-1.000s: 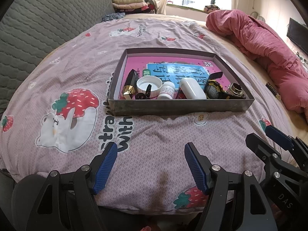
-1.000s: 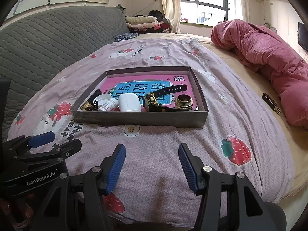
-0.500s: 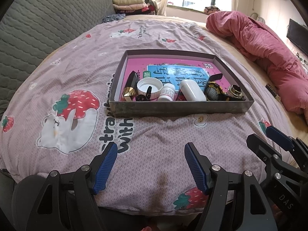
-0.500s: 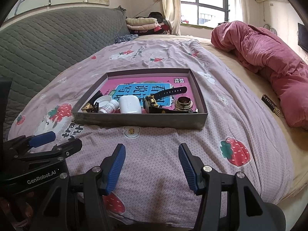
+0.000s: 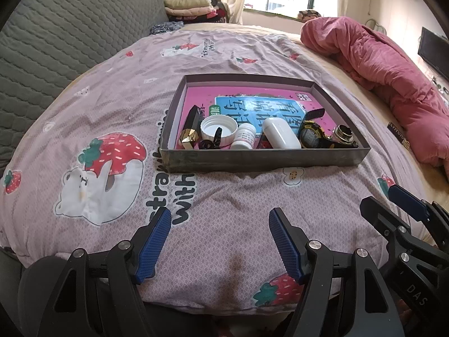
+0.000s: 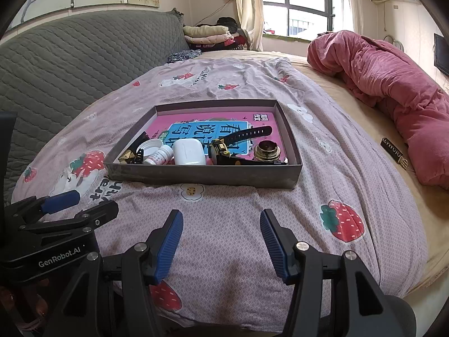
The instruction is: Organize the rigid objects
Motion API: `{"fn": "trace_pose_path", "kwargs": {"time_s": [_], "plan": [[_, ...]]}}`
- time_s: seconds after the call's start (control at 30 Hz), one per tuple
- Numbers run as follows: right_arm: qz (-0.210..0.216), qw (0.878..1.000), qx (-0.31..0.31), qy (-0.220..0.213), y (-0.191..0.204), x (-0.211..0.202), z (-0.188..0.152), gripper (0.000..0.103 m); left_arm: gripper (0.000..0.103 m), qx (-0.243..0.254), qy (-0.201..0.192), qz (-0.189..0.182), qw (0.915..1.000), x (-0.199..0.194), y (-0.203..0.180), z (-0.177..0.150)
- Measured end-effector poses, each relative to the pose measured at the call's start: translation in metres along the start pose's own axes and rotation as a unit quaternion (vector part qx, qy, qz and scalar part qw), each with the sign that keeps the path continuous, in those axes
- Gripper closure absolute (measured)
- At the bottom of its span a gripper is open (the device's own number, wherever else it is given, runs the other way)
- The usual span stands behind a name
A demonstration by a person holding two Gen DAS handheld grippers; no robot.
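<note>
Both tongs sitting wide and empty at 6 o'clock: left gripper, right gripper. Tray lying at 12. White case inside looking light, slippery; pinching its long sides.

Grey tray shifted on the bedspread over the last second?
No. The grey tray sits at the same spot against the flower print by its near wall.

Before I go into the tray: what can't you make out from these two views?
- Small black item beside the white cap: left wrist view, too small to identify.
- Pill bottle label: both views, print too small.
- Watch near strap: right wrist view, tray front wall hides its lower edge.
</note>
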State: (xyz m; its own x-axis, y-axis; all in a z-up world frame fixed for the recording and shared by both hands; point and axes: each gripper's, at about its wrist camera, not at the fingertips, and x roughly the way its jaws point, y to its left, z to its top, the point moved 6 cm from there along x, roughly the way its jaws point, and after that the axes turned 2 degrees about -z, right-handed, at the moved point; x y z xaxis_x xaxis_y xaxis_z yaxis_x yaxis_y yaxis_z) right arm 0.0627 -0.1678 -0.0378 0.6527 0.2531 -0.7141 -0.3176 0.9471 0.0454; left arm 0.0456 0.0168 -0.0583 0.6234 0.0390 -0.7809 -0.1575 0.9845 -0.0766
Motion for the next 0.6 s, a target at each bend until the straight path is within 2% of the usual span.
{"fn": "trace_pose_path", "kwargs": {"time_s": [0.37, 0.6], "plan": [[0.003, 1.000, 0.001, 0.007, -0.001, 0.005, -0.001, 0.046, 0.029, 0.005, -0.006, 0.001, 1.0000, 0.001, 0.001, 0.004], [0.003, 1.000, -0.005, 0.010, -0.001, 0.015, 0.000, 0.046, 0.029, 0.001, -0.008, -0.010, 0.9999, 0.008, 0.003, 0.010]]}}
